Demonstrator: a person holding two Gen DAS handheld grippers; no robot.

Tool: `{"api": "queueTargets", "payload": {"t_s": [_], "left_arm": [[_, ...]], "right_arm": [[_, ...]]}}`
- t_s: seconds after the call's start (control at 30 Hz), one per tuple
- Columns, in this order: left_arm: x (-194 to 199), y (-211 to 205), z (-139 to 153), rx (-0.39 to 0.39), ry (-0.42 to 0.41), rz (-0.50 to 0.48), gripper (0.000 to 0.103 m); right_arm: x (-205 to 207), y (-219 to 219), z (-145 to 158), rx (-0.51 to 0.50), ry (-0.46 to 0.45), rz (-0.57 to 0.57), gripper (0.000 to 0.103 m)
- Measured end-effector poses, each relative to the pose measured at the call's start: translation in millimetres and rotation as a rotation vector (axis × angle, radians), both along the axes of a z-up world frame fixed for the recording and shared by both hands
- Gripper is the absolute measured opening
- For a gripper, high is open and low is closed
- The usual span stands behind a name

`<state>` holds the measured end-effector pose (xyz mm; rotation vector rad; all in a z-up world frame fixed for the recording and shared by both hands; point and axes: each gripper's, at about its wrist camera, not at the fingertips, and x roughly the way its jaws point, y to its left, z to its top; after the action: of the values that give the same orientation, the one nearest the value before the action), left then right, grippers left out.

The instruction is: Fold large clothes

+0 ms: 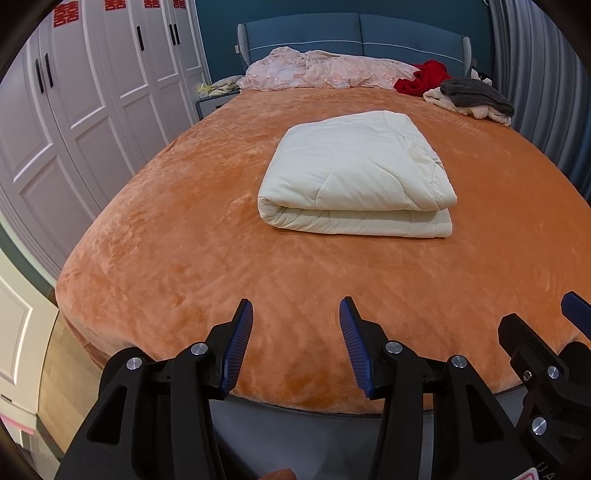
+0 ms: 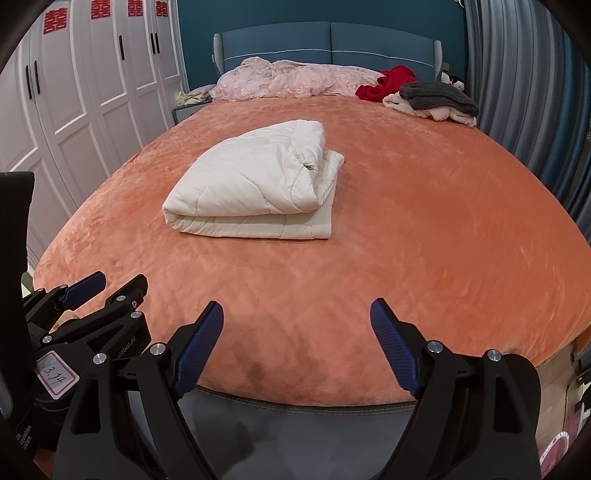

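Observation:
A cream quilted blanket (image 1: pixel 354 173) lies folded into a thick rectangle in the middle of the orange bed (image 1: pixel 184 258); it also shows in the right wrist view (image 2: pixel 255 184). My left gripper (image 1: pixel 295 314) is open and empty over the bed's foot edge, well short of the blanket. My right gripper (image 2: pixel 297 314) is open and empty, also at the foot edge. The right gripper shows at the right edge of the left wrist view (image 1: pixel 546 339), and the left gripper shows at the left of the right wrist view (image 2: pixel 107 288).
A pink crumpled cover (image 1: pixel 325 70) lies along the blue headboard (image 1: pixel 354 33). A red garment (image 1: pixel 421 77) and a grey and cream clothes pile (image 1: pixel 472 98) sit at the far right corner. White wardrobes (image 1: pixel 92 92) stand left, grey curtains (image 1: pixel 535 74) right.

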<state>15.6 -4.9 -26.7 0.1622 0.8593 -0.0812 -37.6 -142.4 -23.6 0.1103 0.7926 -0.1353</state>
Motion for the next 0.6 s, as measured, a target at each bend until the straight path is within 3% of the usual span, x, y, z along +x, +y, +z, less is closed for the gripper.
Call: {"api": "queueTargets", "payload": {"t_s": [0.6], "left_arm": [[0.8, 4.4, 2.6, -0.024, 0.002, 0.011, 0.049]], "right_arm": [[-0.7, 0.3, -0.4, 0.002, 0.0, -0.002, 0.079]]}}
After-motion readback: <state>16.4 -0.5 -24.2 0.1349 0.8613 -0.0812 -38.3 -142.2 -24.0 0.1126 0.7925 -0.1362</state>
